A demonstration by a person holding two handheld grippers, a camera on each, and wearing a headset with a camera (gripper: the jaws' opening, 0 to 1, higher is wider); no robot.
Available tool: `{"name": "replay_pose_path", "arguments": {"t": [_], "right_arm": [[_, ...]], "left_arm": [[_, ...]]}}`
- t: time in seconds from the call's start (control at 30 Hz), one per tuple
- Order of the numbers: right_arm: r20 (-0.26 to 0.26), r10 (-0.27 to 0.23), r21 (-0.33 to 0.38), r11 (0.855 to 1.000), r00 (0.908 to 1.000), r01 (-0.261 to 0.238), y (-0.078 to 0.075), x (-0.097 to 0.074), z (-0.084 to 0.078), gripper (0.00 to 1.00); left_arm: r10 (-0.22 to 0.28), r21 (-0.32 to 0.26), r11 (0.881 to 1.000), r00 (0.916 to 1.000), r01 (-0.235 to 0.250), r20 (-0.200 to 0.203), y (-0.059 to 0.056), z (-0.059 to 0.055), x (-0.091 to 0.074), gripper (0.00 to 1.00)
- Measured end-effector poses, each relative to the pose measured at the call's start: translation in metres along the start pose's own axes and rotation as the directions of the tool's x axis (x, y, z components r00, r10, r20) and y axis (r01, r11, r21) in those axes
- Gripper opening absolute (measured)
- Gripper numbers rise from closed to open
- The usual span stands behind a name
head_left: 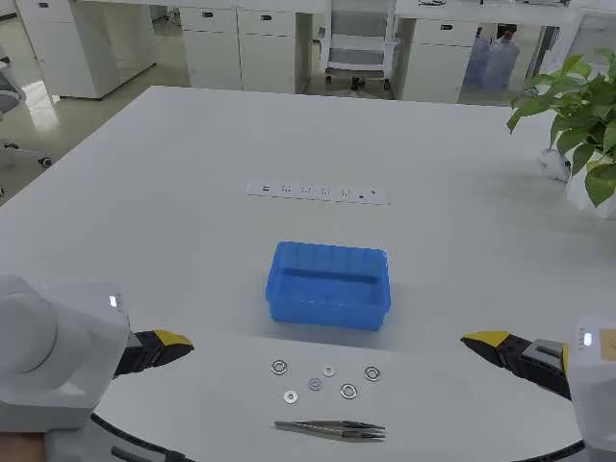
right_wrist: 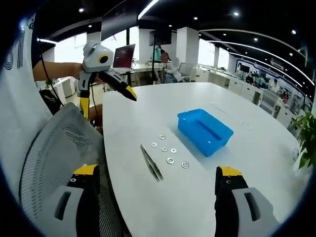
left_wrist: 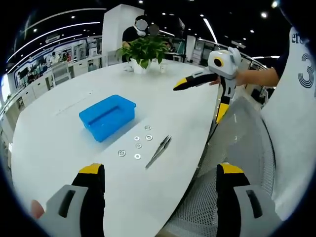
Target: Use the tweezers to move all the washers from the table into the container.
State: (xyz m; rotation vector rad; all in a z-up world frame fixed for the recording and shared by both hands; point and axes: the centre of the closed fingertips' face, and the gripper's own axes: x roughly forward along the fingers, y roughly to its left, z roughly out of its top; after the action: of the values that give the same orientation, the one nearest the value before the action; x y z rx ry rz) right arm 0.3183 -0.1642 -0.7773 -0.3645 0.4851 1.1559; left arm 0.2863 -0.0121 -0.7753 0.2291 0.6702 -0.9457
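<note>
- Head view: the white tabletop [head_left: 192, 192] is broad and bare around the work, so either tool can come in low and level.
- The blue container [head_left: 329, 284] stands open-topped near the middle, just beyond the washers. Its short carry distance favours slow, steady transfers over fast ones.
- The left tool [left_wrist: 160, 172] and the right tool [right_wrist: 158, 172] both hover released, jaws spread wide and holding nothing. One is on each side of the work, well apart from the tweezers.
- The tweezers [head_left: 330, 428] lie flat and untouched, between the washers and the near edge and running along that edge.
  - Picking them up looks like the step in hand.
  - I would close one tool across both arms at mid-length, squarely, so a squeeze shuts the tips evenly.
  - A grip too near either end would likely leave the tweezers twisting.
  - Which end holds the tips I cannot tell.
- Six small washers [head_left: 315, 384] lie flat in a loose cluster between tweezers and container, none touching.
  - Being thin and flat, each will probably need one tip through its hole or an edge pinch.
  - Taking them one at a time seems safest.
</note>
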Motion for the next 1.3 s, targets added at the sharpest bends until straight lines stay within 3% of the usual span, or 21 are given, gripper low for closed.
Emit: {"name": "replay_pose_path", "arguments": {"t": [1.3], "right_arm": [[-0.01,-0.002,0.008,1.0,1.0,0.002,-0.0026,-0.0007,-0.0016,0.95]], "left_arm": [[0.017,-0.014,1.0,0.9998,-0.016,0.005,0.0033,-0.0003,-0.0027,0.99]]}}
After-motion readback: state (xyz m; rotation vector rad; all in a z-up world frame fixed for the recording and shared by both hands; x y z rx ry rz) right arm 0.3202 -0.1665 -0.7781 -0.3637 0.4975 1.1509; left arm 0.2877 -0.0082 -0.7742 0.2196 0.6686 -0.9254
